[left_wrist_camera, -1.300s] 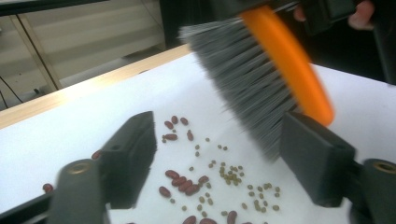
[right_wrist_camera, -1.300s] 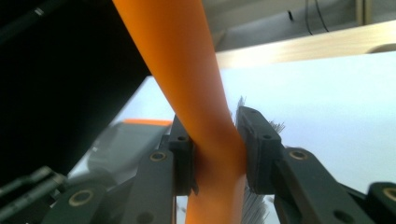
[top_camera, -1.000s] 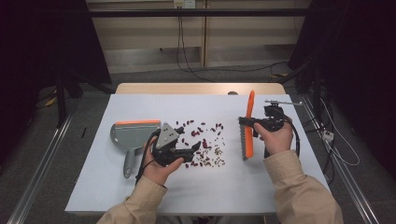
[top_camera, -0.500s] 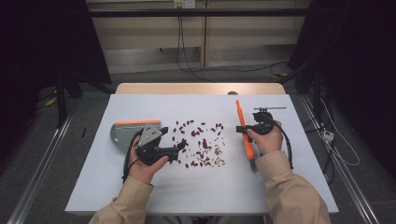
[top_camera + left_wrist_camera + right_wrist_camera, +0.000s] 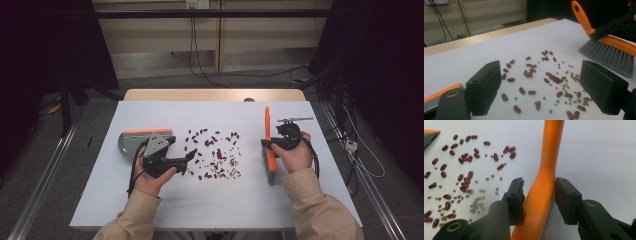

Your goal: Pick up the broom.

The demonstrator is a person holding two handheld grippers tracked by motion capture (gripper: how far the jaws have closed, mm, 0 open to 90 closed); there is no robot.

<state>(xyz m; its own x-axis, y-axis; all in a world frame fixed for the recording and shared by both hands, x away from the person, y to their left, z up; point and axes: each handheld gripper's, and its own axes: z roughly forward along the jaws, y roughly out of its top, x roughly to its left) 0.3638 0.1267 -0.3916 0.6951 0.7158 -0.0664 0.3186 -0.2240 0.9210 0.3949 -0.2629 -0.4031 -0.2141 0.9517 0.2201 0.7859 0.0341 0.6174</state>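
My right tongs [image 5: 537, 195] have just been opening around the brush handle [image 5: 549, 157]; my left tongs [image 5: 541, 90] gape empty over the beans [image 5: 549, 80]

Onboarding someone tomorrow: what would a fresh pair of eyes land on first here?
First, the scatter of red beans and small green ones mid-table on the white table. Next, the orange-handled brush lying to their right, its handle between the right gripper's jaws, which have just been opening. The left gripper, jaws open and empty, sits beside the grey dustpan with its orange edge, at the left.
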